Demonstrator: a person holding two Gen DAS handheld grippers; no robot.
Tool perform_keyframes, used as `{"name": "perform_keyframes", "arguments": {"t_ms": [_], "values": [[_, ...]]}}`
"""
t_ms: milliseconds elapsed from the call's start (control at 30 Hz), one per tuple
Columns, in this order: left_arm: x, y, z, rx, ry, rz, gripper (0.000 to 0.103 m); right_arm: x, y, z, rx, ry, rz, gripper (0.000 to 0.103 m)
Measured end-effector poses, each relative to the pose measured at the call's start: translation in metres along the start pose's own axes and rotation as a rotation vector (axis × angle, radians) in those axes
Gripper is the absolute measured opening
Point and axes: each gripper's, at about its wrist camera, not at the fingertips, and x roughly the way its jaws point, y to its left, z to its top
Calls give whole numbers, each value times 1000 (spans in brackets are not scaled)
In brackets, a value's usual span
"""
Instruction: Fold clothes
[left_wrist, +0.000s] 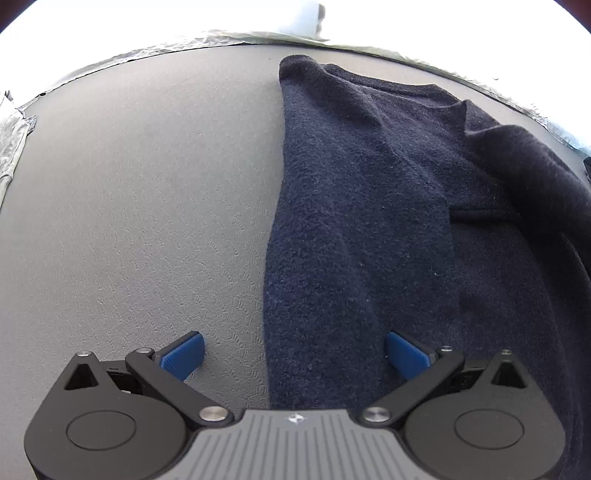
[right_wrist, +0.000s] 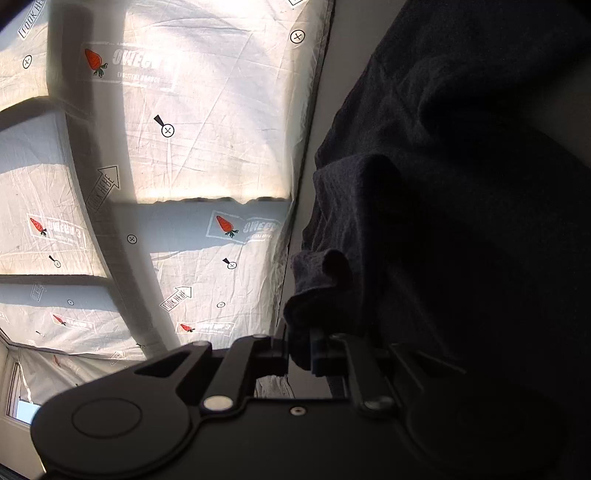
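The sweater (left_wrist: 369, 221) lies on the mat (left_wrist: 147, 203), its left edge between the left gripper's (left_wrist: 294, 352) spread jaws. The right gripper (right_wrist: 299, 347) pinches a bunched fold.

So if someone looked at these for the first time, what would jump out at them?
First, the dark navy garment spread over the right half of the grey table. Next, the open left gripper straddling its near edge. Then the right gripper, shut on a bunched fold beside the carrot-printed sheet.
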Motion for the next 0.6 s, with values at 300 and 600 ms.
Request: {"name": "perform_keyframes", "arguments": {"t_ms": [300,600], "values": [[-3,0,4,-1,16,0,103,17,3,-41,-97,160,-85,11],[-19,9,-16,-23,32,-22,103,8,-4,-69,-114,210,-117,11]]}}
